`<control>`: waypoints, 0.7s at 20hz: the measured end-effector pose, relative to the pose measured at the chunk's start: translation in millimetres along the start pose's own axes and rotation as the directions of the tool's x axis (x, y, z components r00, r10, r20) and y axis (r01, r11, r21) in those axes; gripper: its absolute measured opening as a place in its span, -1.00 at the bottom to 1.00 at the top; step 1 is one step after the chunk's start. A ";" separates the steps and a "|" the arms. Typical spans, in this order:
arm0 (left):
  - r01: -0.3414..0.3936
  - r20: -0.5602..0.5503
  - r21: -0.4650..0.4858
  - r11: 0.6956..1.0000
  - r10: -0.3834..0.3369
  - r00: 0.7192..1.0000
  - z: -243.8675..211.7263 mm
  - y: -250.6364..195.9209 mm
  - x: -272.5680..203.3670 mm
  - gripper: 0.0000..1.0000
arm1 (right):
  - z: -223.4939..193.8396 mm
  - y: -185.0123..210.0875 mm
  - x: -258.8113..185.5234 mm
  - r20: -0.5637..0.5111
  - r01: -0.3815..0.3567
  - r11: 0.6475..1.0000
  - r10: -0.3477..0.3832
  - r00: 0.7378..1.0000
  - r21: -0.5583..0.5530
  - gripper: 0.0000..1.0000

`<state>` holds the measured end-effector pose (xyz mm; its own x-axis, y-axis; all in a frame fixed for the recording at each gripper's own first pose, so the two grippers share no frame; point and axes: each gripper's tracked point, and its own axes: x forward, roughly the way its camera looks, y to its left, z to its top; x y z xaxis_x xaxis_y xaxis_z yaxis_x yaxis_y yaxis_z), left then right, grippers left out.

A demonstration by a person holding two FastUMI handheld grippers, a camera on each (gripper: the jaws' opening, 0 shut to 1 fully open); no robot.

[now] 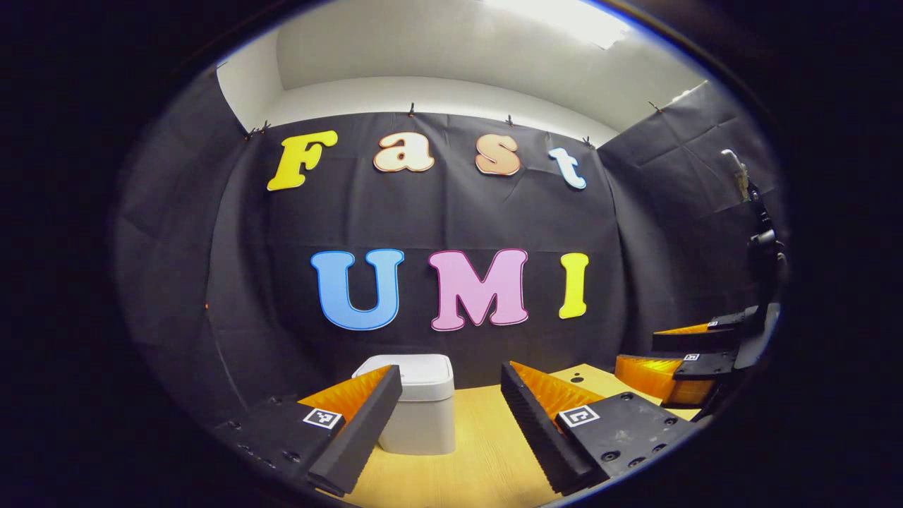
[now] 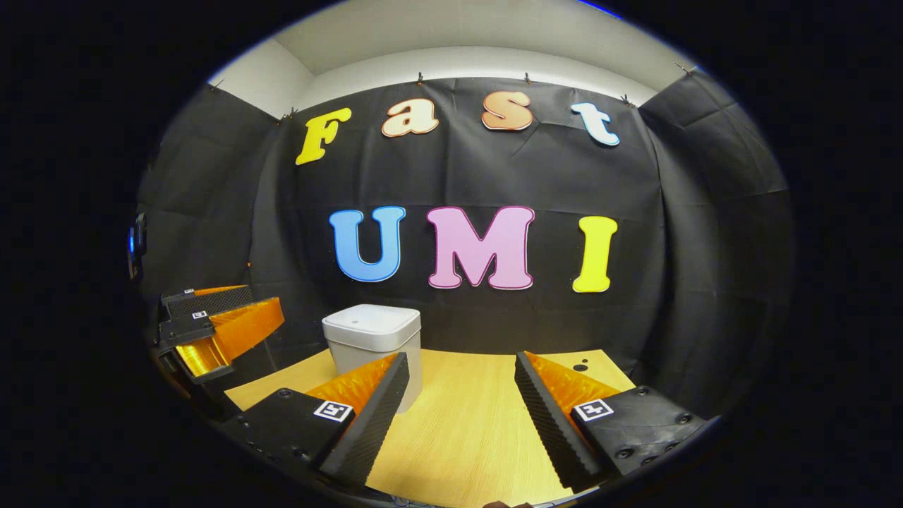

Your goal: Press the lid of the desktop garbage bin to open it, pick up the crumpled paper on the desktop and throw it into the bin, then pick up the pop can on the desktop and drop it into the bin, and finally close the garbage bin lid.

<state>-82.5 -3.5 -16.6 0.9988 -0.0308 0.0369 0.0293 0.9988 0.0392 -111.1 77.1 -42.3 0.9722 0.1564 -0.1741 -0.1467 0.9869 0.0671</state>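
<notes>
In the left gripper view, the left gripper (image 1: 451,395) hangs with its fingers spread wide and empty, the white garbage bin (image 1: 416,406) standing lid down on the wooden desktop (image 1: 480,451) just beyond its left finger, while the right gripper (image 1: 688,360) waits at the far right edge. In the right gripper view, the right gripper (image 2: 462,395) is likewise parted and holding nothing, the bin (image 2: 374,342) left of centre, which suggests a ready stance before the lid press.

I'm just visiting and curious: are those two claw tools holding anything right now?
No. The left gripper and right gripper are both open with nothing between their fingers. The bin stands untouched, lid shut.
</notes>
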 end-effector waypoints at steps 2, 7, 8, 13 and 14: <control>0.005 0.014 0.000 1.000 -0.005 1.000 5.1 -0.7 3.0 0.91 | 1.8 -1.8 0.1 0.005 0.006 1.000 -0.006 1.000 0.004 0.94; 0.002 0.038 -0.024 1.000 -0.001 0.999 17.4 -1.8 15.1 0.91 | 19.4 -2.7 0.8 0.068 0.006 1.000 -0.006 0.998 0.000 0.94; 0.007 0.041 -0.032 0.999 -0.006 0.999 19.1 -4.4 15.5 0.91 | 23.0 -4.7 -0.6 0.084 0.009 1.000 -0.009 0.996 -0.004 0.94; 0.023 0.044 -0.046 0.999 -0.021 0.999 19.5 -11.7 12.2 0.90 | 25.3 -6.4 -3.5 0.114 0.024 1.000 -0.023 0.993 -0.010 0.94; 0.024 0.042 -0.051 0.998 -0.022 0.999 19.0 -12.0 11.4 0.91 | 25.9 -6.7 -3.3 0.112 0.025 1.000 -0.024 0.993 -0.005 0.94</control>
<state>-72.2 -16.6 2.4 0.9955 -0.0542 0.0780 0.0553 0.9984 -0.0112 -108.6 68.9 -16.7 0.9898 0.1273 -0.0643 -0.1237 0.9906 0.0577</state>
